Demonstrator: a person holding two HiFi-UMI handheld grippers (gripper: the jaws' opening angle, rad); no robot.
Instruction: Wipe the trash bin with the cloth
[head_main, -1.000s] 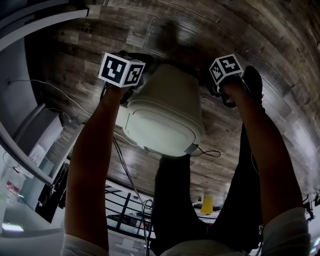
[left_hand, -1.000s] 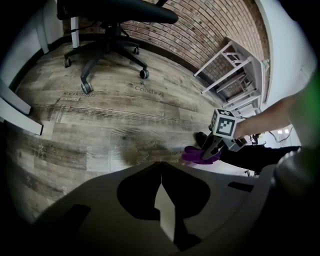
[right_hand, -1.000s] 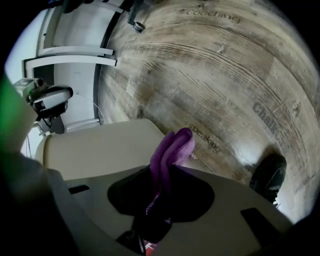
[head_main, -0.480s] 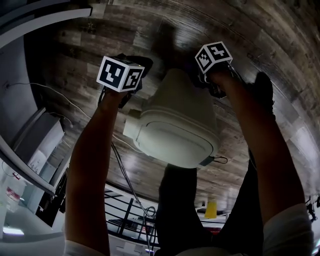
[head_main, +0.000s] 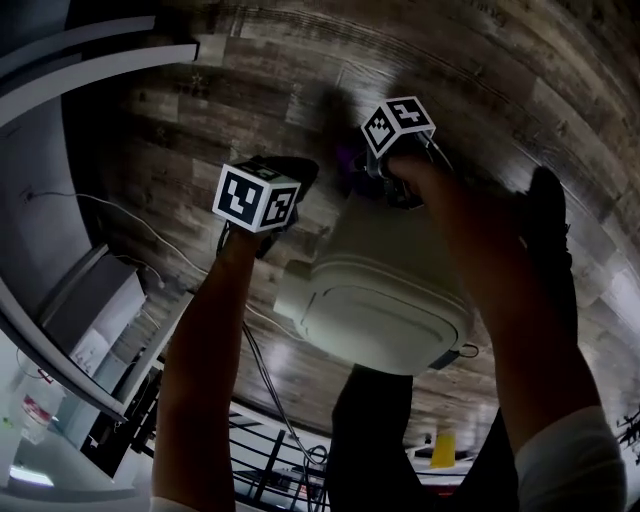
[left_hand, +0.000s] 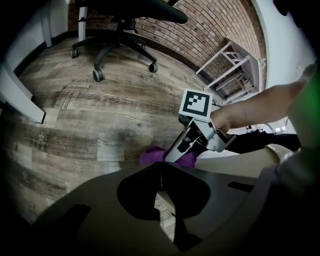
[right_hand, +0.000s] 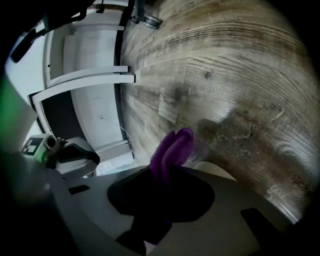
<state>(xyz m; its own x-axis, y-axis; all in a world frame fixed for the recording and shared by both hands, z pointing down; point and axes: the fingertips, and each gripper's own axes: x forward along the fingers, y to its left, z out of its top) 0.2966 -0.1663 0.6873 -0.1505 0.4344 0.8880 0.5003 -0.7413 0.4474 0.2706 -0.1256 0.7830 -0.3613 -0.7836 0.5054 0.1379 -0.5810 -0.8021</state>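
Trash bin (head_main: 385, 300) sits just below and between my two sets of fingers, lid down. Right gripper (right_hand: 169, 167) stays clamped on purple cloth (right_hand: 174, 147) and has swept along the bin's far side toward left gripper (left_hand: 160, 174), which has dropped beside the bin wall, fingers together, empty. Wipe stroke looks underway; the near side is probably still to do.

A wood-plank floor (head_main: 250, 90) runs under everything, with a thin cable (head_main: 100, 198) trailing across it. A black office chair (left_hand: 119, 35) on casters stands before a brick wall (left_hand: 210, 30), near a tilted white rack (left_hand: 230, 67).
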